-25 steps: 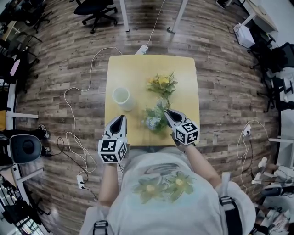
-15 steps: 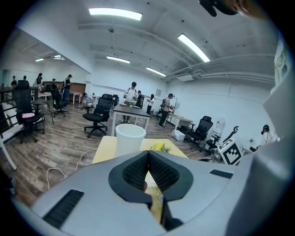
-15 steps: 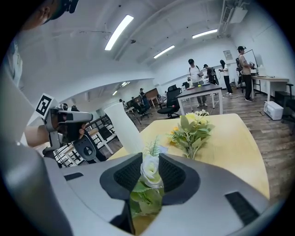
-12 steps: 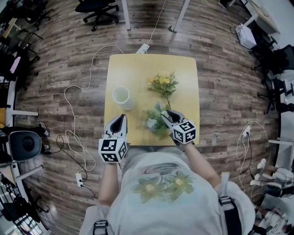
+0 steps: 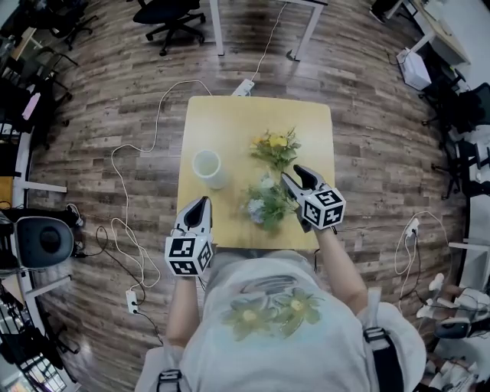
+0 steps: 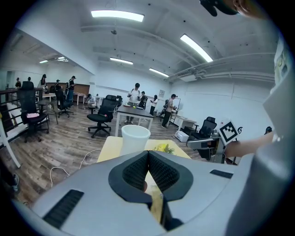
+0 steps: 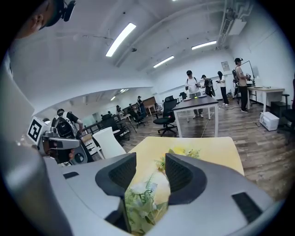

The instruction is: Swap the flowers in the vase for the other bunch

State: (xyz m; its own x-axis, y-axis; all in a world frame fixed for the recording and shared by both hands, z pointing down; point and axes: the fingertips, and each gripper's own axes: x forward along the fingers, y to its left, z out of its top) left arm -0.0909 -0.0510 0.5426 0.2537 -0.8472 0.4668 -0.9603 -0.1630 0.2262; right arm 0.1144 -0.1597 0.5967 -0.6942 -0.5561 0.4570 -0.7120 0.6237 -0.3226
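Note:
The white vase [image 5: 207, 167] stands empty on the left half of the yellow table [image 5: 230, 122]; it also shows in the left gripper view [image 6: 135, 138]. A yellow-flowered bunch [image 5: 274, 145] lies at the table's middle right. A white-and-green bunch [image 5: 264, 205] lies near the front edge. My right gripper [image 5: 295, 176] hovers just right of it, its jaws opening; the bunch [image 7: 143, 203] shows low between them, untouched by the pads. My left gripper [image 5: 202, 204] stays at the front left edge, shut and empty [image 6: 148, 154].
A white cable [image 5: 138, 153] and a power strip [image 5: 245, 86] lie on the wood floor around the table. Office chairs [image 5: 164, 15] and desks stand further off. People stand in the background of both gripper views.
The right gripper let go of the white-and-green bunch, opened its jaws and drew up and to the right. The bunch now lies on the table. The left gripper kept still.

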